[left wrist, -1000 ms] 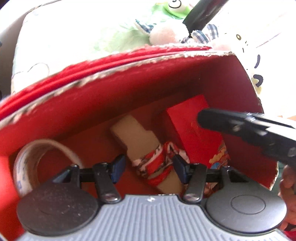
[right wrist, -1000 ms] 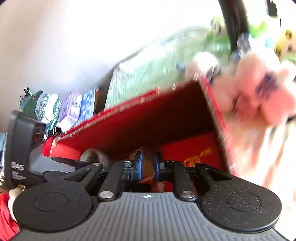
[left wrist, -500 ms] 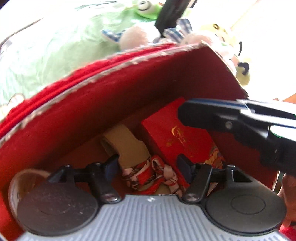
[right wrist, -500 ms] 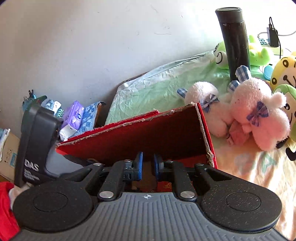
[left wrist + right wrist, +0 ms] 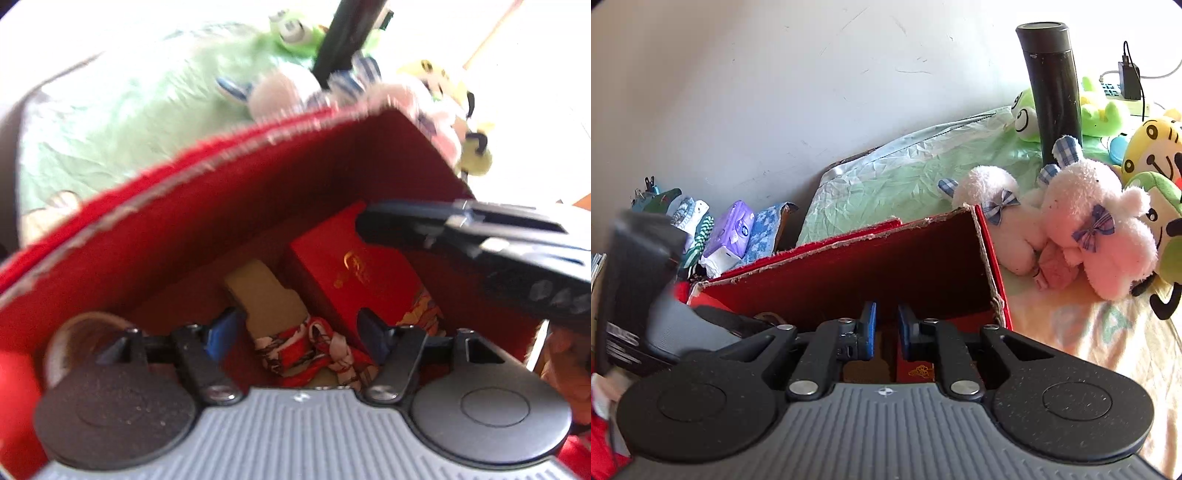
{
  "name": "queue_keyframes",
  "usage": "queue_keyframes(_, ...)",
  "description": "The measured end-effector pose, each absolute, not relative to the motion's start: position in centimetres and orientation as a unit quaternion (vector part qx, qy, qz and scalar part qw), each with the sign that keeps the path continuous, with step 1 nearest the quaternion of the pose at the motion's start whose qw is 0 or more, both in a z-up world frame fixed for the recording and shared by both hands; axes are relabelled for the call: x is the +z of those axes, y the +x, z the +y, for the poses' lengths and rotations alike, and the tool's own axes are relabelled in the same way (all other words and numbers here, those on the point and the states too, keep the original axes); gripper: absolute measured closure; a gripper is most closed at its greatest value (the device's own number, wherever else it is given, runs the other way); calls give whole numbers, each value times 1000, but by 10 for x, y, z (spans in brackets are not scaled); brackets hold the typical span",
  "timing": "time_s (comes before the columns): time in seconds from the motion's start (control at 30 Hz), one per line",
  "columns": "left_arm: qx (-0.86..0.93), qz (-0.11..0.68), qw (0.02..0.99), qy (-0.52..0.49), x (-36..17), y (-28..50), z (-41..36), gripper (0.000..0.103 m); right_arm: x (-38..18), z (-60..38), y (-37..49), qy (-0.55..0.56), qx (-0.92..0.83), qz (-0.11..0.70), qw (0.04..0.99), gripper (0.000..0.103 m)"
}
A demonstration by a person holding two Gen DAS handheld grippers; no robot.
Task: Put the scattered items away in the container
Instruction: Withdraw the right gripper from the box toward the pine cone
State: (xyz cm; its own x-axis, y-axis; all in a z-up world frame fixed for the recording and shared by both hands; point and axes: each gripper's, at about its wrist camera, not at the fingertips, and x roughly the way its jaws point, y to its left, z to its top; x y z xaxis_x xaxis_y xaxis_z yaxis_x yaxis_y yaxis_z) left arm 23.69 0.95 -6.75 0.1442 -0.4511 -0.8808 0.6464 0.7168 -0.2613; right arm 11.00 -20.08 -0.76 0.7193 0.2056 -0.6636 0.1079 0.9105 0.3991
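The red container (image 5: 221, 206) stands open on the bed, also in the right wrist view (image 5: 868, 269). Inside lie a tan card (image 5: 266, 295) wrapped in a red-and-white scarf (image 5: 310, 347), a small red box (image 5: 354, 273) with a gold emblem, and a tape roll (image 5: 85, 332) at the left. My left gripper (image 5: 297, 325) hangs over the wrapped card. Its jaws are opening and the pads stand clear of the card. My right gripper (image 5: 886, 317) is shut on nothing at the box's near rim, its tip (image 5: 373, 225) above the small red box.
Pink and white plush rabbits (image 5: 1089, 229), green and yellow plush toys (image 5: 1152, 147) and a tall black flask (image 5: 1052, 85) stand behind and right of the box. A crumpled green sheet (image 5: 905, 177) lies behind it. Tissue packs (image 5: 731, 232) crowd the wall at left.
The left jaws have spread away from the scarf-wrapped card, which stays in the box, and the left gripper has lifted a little. The right gripper stays shut near the rim.
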Motion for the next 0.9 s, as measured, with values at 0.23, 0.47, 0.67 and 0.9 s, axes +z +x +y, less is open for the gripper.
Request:
queue_keyframes(0.23, -284, 510, 805, 108, -56, 221, 11, 24, -11, -187, 103, 171, 15, 371, 913, 83)
queue_keyframes(0.47, -225, 483, 839, 108, -46, 204, 32, 24, -11, -184, 97, 165, 5, 362, 917, 78)
queue_keyframes(0.67, -185, 464, 859, 111, -40, 196, 35, 18, -7, -184, 92, 181, 10, 367, 912, 66)
queue_keyframes(0.9, -134, 450, 878, 96, -25, 187, 38, 14, 2, -179, 82, 172, -7, 350, 921, 48)
